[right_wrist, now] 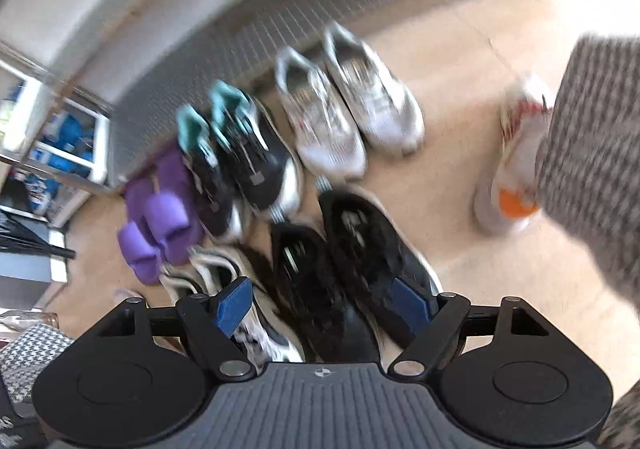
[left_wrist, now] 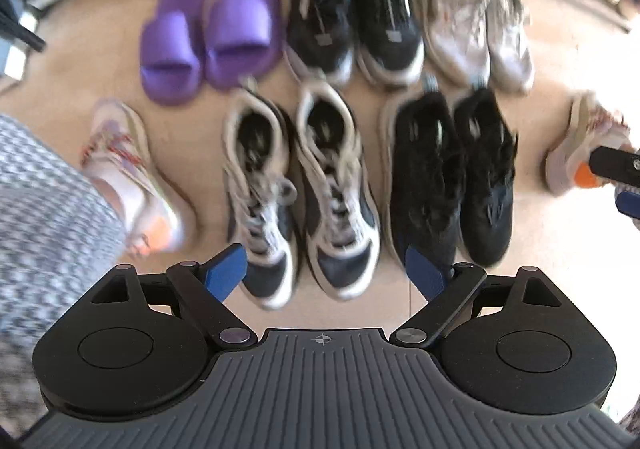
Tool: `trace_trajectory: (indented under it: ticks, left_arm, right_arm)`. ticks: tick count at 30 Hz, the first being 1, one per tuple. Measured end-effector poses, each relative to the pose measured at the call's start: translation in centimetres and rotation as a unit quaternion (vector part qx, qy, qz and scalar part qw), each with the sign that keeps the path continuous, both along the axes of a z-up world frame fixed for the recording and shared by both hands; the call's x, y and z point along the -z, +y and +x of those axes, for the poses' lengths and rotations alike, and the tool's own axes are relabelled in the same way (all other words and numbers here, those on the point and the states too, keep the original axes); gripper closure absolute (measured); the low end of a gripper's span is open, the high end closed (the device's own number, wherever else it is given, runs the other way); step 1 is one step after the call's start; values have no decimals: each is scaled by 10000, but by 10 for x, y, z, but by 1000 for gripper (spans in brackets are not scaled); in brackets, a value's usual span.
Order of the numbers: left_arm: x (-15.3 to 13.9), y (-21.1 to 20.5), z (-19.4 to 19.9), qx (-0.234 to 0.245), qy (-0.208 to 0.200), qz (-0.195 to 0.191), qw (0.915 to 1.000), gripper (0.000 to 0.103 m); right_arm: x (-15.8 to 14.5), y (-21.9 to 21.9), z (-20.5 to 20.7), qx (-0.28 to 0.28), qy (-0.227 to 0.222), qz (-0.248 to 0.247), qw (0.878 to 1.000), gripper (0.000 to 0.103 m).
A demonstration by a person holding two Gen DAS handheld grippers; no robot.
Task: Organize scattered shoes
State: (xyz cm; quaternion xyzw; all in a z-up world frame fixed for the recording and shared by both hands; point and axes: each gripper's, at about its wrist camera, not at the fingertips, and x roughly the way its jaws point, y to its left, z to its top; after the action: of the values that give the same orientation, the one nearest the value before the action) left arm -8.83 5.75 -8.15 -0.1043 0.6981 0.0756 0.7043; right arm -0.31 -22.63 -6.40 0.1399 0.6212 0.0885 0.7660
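**Shoes lined in two rows**

Beige floor point(left_wrist: 60, 61) holds paired shoes: purple slides point(left_wrist: 208, 33), black-and-teal sneakers point(left_wrist: 352, 21), white sneakers point(left_wrist: 478, 29), beige-and-navy sneakers point(left_wrist: 300, 189), black sneakers point(left_wrist: 452, 177). Left gripper point(left_wrist: 326, 269) and right gripper point(right_wrist: 322, 303) hover above, jaws apart, empty.

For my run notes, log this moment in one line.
phase: hovering | left claw: open over beige sneakers | right claw: open over black shoes | pairs: in rows

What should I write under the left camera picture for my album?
Open tongs hover over neat pairs of sneakers and purple slippers on the floor.
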Motion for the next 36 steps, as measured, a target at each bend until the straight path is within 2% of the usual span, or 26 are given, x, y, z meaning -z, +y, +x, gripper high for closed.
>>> trace_trajectory:
  ticks: [4, 8, 14, 20, 28, 36]
  left_arm:
    - [1, -13, 7, 249, 2, -160, 9996, 12]
    - [-1, -18, 10, 437, -40, -88, 9990, 12]
    - [8, -12, 8, 340, 116, -35, 9993, 12]
    - [7, -11, 9, 366, 95, -21, 9993, 12]
    - [11, -7, 9, 275, 185, 58, 9994, 12]
    - [12, -13, 10, 406, 199, 4, 9990, 12]
  right_arm:
    - [5, 9, -1, -99, 108, -26, 9999, 20]
    - [5, 20, 0, -282, 81, -194, 9994, 19]
    - [12, 23, 5, -303, 80, -288, 9991, 19]
    - [10, 22, 5, -351, 27, -268, 9990, 19]
    - [10, 15, 10, -196, 61, -223, 9995, 19]
    - [11, 19, 9, -319, 108, -201, 9992, 19]
